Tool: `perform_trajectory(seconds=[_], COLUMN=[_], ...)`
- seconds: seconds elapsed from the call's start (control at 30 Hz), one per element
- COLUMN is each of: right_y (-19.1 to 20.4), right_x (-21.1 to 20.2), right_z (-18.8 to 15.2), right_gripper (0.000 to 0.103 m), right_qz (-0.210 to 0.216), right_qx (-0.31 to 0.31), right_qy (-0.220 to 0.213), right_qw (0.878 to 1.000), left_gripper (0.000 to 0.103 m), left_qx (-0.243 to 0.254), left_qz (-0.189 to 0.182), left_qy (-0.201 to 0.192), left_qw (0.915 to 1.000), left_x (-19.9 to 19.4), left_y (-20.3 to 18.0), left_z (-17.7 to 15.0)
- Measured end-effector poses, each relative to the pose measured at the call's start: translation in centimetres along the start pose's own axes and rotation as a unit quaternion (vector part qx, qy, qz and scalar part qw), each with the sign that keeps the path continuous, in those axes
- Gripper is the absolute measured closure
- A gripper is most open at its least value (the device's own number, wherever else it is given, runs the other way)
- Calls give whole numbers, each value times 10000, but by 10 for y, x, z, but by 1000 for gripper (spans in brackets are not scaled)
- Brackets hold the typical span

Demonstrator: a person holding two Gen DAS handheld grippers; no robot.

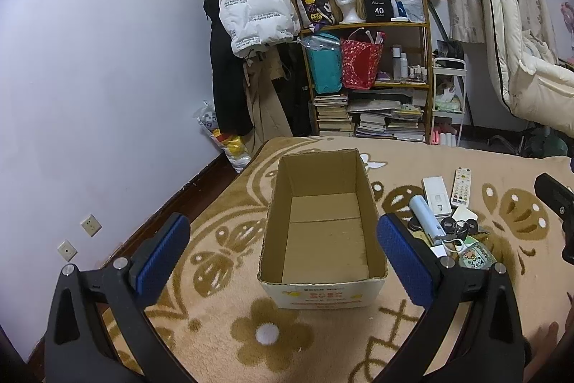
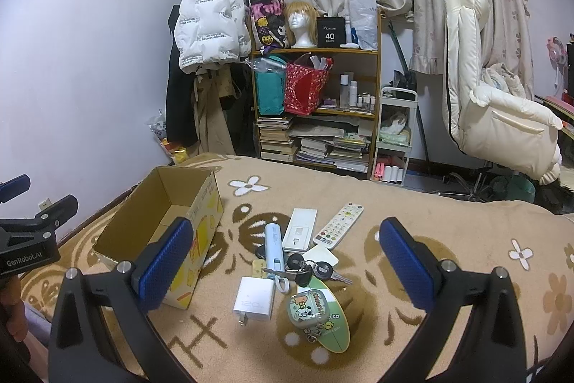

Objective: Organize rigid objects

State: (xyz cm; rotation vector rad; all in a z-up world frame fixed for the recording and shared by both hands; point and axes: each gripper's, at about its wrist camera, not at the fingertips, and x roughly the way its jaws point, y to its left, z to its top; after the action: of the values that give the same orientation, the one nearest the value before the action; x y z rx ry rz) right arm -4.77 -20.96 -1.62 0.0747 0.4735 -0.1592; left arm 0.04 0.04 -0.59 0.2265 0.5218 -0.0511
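A bed covered by a beige blanket [image 2: 412,203] with brown and white flower patterns carried everything. An open cardboard box [image 2: 161,225] stood empty on its left part. Just beside it to the right lay a cluster: two white remotes [image 2: 339,224], a pale blue tube [image 2: 274,246], keys [image 2: 312,270], a white charger [image 2: 254,299] and a small green cartoon case [image 2: 311,307].

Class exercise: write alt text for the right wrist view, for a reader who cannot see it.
An open claw hovers over small items piled on a beige flowered blanket: a white charger, keys, two remotes and a pale blue tube. An empty cardboard box sits to their left.
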Motion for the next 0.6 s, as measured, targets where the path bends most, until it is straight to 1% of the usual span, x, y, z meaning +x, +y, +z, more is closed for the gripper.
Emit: perform_trajectory(seconds=[0.6], right_y=[1], right_x=[0], right_z=[0], right_gripper=[0], right_qz=[6], right_qx=[-10], right_qy=[11], right_qw=[10000], left_gripper=[0], left_qx=[17], left_qz=[6], left_qy=[17], left_qw=[10000], left_x=[1], left_y=[0], left_z=[0])
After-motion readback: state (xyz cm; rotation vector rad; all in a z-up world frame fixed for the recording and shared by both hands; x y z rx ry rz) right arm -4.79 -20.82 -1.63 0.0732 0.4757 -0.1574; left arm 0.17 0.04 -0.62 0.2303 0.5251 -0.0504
